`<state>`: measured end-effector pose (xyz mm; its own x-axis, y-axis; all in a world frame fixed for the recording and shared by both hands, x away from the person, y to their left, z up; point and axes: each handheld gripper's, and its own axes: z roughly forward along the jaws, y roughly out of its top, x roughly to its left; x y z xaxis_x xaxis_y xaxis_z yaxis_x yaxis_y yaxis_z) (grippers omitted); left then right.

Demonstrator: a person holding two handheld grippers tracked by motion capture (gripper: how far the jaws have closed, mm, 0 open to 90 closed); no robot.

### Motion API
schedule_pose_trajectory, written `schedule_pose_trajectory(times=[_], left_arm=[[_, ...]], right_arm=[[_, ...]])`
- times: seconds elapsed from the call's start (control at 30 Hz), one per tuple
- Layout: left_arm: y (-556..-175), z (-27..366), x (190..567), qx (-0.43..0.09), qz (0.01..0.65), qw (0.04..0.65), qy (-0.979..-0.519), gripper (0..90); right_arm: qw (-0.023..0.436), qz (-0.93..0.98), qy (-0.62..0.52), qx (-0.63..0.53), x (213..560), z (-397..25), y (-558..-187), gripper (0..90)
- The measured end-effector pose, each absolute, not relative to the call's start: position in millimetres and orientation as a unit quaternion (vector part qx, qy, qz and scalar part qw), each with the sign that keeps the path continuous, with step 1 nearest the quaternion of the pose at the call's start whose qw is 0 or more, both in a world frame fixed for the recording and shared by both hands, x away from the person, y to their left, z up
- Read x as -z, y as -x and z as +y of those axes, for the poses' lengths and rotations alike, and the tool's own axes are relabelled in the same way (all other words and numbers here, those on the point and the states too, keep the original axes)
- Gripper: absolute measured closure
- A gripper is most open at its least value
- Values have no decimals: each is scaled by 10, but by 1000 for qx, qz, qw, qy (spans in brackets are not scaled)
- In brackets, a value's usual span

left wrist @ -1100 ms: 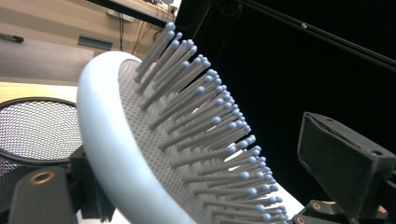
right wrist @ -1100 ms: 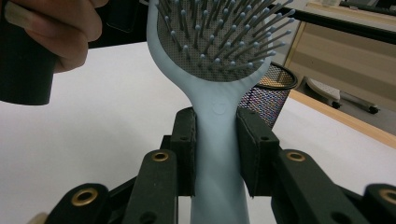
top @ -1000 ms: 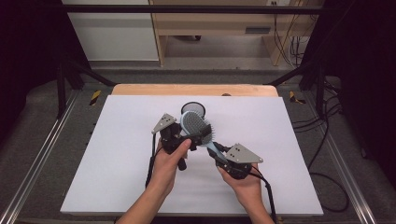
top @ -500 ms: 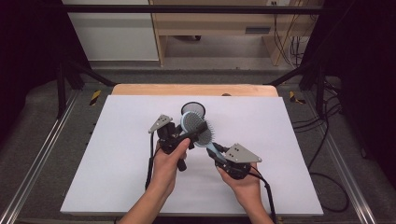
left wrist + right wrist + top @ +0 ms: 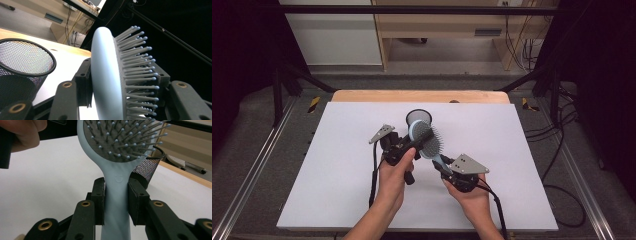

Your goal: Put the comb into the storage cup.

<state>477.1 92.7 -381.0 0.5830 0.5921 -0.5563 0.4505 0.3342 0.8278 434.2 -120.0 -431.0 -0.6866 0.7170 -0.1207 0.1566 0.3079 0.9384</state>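
Hairbrush (image 5: pixel 428 142) has edged nearer the mesh cup (image 5: pixel 418 118), both grippers clamping it.

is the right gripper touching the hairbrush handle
Touching. In the right gripper view, the right gripper has both fingers pressed flush against the sides of the hairbrush handle, with no gap on either side.

Both grippers hold the brush (image 5: pixel 430 145) above the white surface (image 5: pixel 337 175): left gripper (image 5: pixel 409 142) at the head, right gripper (image 5: pixel 443 167) on the handle. A mesh cup (image 5: pixel 418 118) stands just behind the brush.
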Motion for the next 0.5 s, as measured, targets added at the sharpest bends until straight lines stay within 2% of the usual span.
schedule_pose_trajectory(times=[0.5], left_arm=[[-4760, 913, 3803, -55, 447, 681, -577, 507]], right_arm=[[266, 763, -288, -514, 4339, -1190, -4366, 689]])
